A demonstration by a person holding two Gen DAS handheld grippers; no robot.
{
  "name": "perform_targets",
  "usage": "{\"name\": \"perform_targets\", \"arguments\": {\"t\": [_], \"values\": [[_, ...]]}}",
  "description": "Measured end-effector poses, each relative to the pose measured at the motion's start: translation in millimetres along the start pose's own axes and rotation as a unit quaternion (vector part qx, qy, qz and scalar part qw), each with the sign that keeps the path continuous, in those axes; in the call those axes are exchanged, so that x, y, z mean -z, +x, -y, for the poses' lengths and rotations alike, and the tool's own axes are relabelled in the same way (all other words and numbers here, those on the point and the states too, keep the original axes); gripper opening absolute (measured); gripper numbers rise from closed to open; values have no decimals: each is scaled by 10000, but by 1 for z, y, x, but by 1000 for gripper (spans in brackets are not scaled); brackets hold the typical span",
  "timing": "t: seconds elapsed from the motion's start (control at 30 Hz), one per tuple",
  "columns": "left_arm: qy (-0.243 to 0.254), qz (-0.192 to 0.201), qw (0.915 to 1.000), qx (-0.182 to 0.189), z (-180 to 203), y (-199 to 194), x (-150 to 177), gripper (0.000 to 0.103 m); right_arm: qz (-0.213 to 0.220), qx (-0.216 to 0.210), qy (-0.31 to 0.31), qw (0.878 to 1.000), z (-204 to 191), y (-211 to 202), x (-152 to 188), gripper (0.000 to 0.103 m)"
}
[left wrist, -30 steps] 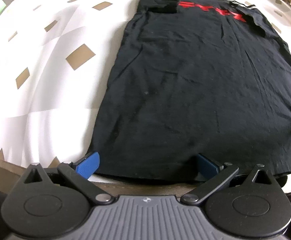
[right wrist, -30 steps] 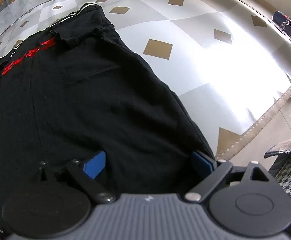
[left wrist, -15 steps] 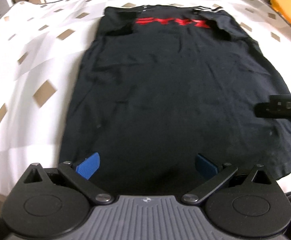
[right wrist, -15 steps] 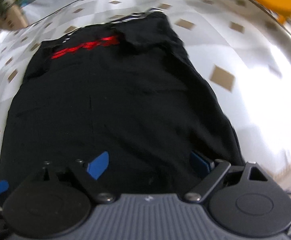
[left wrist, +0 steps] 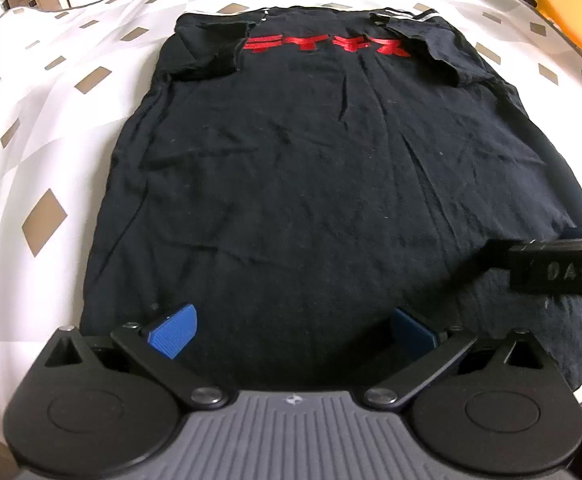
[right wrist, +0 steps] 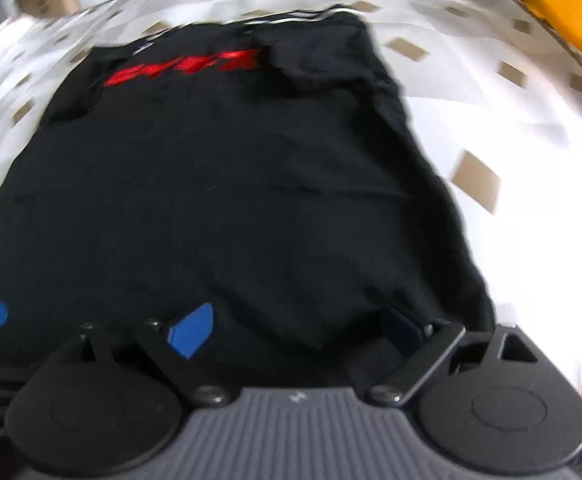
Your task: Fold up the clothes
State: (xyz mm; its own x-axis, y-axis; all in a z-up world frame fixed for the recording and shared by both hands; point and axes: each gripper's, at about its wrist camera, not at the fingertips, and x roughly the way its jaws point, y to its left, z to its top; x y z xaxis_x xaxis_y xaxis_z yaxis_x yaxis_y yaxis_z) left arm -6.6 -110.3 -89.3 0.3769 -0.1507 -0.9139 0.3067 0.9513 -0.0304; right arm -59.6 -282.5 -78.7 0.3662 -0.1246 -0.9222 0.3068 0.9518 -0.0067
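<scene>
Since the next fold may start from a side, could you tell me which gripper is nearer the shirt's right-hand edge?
Right. The right gripper hangs over the hem by the black T-shirt's right-hand edge; the left gripper sits over the hem nearer the opposite edge.

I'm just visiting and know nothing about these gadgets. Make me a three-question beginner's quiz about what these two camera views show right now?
1. True or false: both sleeves of the black T-shirt are already folded in over its body.
2. What colour is the lettering near the far end of the shirt?
   A. white
   B. red
   C. yellow
3. Are the left gripper and the right gripper clamping cloth, or open above the shirt's near hem?

Key
1. True: each sleeve lies turned inward on the shirt.
2. B.
3. Both are open; the blue fingers stand wide apart with nothing pinched between them.
</scene>
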Motion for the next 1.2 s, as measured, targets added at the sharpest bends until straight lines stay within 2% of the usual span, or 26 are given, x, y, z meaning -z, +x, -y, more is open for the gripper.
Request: {"name": "perform_targets", "arguments": {"t": [0.17, 0.7, 0.8, 0.87, 1.0, 1.07, 1.2], "values": [[-336, 6, 9993, -154, -18, 0, -2, 103, 45, 257, 682, 9973, 31, -2, 1, 91], [-414, 39, 9989, -196, -31, -1, 2, 103, 35, 327, 849, 9958, 35, 0, 5, 94], [-433, 23, 9988, -216, -31, -1, 1, 103, -67, 328, 885, 9955, 33, 0, 3, 92], [-391, 30, 9989, -256, -27, -2, 0, 103, -94, 274, 707, 9971, 27, -2, 0, 88], [-145, 77, 9995, -272, -14, -4, -6, 103, -43, 8, -30, 10000, 2, -5, -7, 88], [-53, 76, 9998, -199, -9, -5, -11, 103, -17, -184, -401, 9990, -9, -6, -12, 88], [23, 25, 9999, -124, -6, -5, -21, 103, 20, -283, -919, 9954, -19, -9, -24, 88]]}}
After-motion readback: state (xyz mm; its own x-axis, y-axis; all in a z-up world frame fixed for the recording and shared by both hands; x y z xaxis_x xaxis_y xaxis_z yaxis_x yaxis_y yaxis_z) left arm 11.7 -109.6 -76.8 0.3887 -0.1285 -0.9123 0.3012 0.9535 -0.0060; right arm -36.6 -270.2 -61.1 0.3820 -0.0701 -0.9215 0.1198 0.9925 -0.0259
